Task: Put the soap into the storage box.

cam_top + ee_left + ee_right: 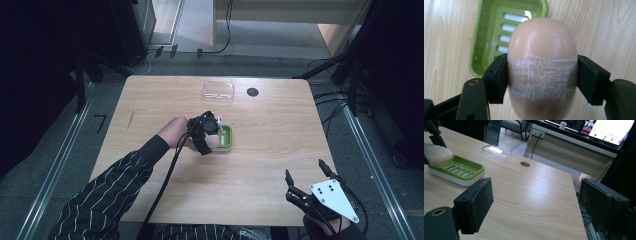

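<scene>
A pinkish oval soap bar (542, 65) with white scuff marks is clamped between the jaws of my left gripper (541, 80), which hangs just above the near end of a green slotted soap dish (499, 27). In the high view the left gripper (212, 131) is at the dish (227, 137) in the table's middle. The right gripper view shows the soap (439, 155) over the dish's (456, 171) left end. My right gripper (306, 176) stands open at the front right of the table, nothing between its pads (475, 203).
A clear plastic lid (218, 90) lies at the back of the wooden table (150, 110), beside a round cable hole (252, 91). Cables run on the floor beyond the far and right edges. A desk with screens stands behind the table.
</scene>
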`<state>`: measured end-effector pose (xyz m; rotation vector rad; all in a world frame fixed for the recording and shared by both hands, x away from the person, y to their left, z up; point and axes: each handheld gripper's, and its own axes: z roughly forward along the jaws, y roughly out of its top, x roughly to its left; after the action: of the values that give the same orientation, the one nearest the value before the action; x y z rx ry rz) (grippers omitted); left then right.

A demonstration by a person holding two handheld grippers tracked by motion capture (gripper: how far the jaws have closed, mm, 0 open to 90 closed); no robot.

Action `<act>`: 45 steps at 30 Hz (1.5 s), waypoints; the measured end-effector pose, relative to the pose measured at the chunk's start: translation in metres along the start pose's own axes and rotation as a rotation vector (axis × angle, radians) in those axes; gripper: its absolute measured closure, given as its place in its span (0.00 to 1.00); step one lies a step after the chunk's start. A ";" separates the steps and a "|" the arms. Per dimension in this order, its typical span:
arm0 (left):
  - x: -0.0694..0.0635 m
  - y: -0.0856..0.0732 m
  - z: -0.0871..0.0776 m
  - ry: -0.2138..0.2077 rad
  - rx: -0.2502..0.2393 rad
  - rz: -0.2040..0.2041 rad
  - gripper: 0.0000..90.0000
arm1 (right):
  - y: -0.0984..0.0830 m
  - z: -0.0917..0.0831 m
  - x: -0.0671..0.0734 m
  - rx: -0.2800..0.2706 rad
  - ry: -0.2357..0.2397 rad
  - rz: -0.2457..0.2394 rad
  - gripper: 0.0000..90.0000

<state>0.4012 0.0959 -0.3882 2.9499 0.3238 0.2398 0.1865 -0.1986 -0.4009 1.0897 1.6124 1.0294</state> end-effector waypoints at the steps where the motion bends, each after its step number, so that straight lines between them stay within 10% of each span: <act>1: 0.001 0.001 -0.001 0.001 0.003 0.001 0.37 | 0.000 0.000 0.000 0.000 0.002 -0.001 0.15; 45: 0.031 0.015 0.014 0.006 -0.026 0.046 0.37 | -0.004 -0.012 -0.003 0.024 -0.036 0.006 0.15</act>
<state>0.4366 0.0863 -0.3948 2.9344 0.2518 0.2566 0.1747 -0.2046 -0.4011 1.1234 1.5980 0.9912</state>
